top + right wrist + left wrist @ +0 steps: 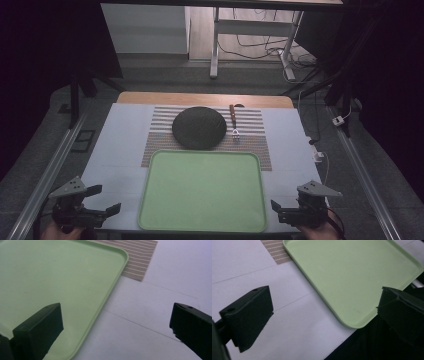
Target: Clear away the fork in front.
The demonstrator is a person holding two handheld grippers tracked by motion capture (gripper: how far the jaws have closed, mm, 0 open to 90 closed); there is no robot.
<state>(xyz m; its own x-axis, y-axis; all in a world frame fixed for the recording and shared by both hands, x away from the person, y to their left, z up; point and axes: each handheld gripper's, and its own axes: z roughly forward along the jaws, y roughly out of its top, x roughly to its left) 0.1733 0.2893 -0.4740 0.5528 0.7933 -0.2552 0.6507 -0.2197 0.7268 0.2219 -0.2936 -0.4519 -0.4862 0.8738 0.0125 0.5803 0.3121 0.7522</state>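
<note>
Start position, nothing picked yet. Green tray flat on the white-covered surface, nearest the person, its far edge overlapping a striped placemat. Dark round plate on the mat just beyond the tray; fork with brown handle just right of the plate, tines toward the tray, apart from the plate.

Left hand-held gripper off the tray's near-left corner, right hand-held gripper off the near-right corner. Both with jaws wide apart, holding nothing, touching nothing; tray rim well clear of the pads in both gripper views.

Likely next: reach across the tray for plate or fork. Advice for a clean step:
- Lift well above the tray rim before moving forward, no dragging across it
- For the fork, come down on the handle with jaws across its width, clear of the plate edge
- For the plate, take the rim from the side, one jaw under; thin lip, likely to slip if pinched shallow
- Keep the mat from shifting on contact
</note>
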